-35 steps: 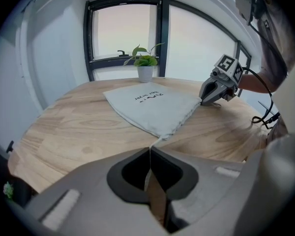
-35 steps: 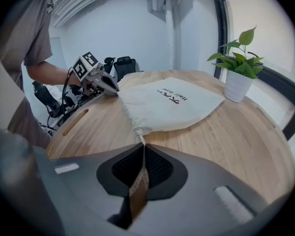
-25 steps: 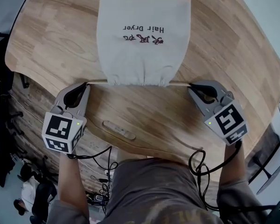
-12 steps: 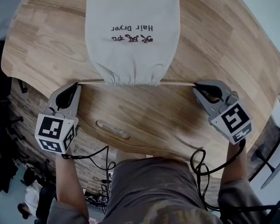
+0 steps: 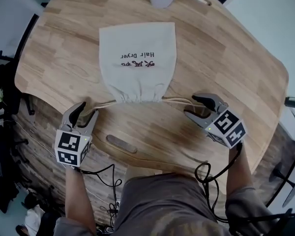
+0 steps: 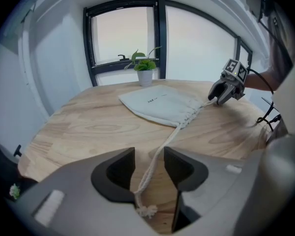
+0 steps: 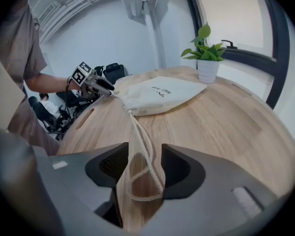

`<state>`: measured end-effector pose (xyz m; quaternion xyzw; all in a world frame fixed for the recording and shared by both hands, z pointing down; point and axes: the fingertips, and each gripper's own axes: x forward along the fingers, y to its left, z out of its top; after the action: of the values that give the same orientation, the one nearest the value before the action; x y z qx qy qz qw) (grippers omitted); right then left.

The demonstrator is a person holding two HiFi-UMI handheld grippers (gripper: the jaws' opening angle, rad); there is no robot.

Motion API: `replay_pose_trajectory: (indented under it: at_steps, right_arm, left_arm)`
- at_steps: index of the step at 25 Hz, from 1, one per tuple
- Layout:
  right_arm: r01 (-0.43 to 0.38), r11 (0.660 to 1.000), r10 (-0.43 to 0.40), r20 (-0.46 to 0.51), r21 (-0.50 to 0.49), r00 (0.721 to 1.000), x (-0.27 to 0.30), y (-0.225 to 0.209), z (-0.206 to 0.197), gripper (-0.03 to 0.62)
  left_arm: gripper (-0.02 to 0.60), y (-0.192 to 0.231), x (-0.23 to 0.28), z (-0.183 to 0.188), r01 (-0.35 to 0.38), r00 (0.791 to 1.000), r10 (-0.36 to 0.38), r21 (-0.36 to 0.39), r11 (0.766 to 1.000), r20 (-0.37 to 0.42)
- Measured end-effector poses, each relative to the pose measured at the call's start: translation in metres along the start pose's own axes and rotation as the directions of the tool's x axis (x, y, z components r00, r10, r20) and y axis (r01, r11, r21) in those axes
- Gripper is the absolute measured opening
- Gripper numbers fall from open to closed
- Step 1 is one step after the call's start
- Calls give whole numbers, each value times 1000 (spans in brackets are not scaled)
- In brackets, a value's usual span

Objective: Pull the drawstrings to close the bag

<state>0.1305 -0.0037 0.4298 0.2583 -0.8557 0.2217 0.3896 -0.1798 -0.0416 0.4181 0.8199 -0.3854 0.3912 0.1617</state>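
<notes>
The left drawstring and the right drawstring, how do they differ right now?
The left drawstring ends in a frayed knot; the right drawstring ends in a closed loop. The left drawstring runs nearly straight, while the right drawstring bows out in a curve. Both are pale, slack cords leading from the gathered mouth of the bag.

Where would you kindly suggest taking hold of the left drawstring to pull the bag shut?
Grip the left drawstring just above its knot, which would likely stop it slipping. Come along it from the near edge of the table, one jaw each side: it lies flat, running out of the bag's gathered mouth. The left gripper, open, straddles it.
</notes>
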Motion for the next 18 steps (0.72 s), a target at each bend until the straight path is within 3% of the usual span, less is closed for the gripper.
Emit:
replay_pose_trajectory:
  at_steps: [3, 7, 12, 18]
  right_arm:
    - [48, 994, -46, 24, -97, 999, -12, 6, 23, 233]
    - [48, 982, -37, 63, -182, 997, -15, 22, 57, 224]
    - [7, 964, -2, 19, -266, 1000, 11, 35, 68, 216]
    - [-29, 963, 27, -13, -266, 1000, 37, 34, 63, 196]
  left_arm:
    - [195, -7, -20, 18, 14, 998, -15, 11, 1000, 61]
    - [215, -17, -33, 42, 27, 994, -33, 53, 998, 107]
    - [215, -28, -7, 41, 104, 992, -112, 107, 989, 66]
    - [215, -42, 25, 38, 169, 984, -175, 128, 977, 41]
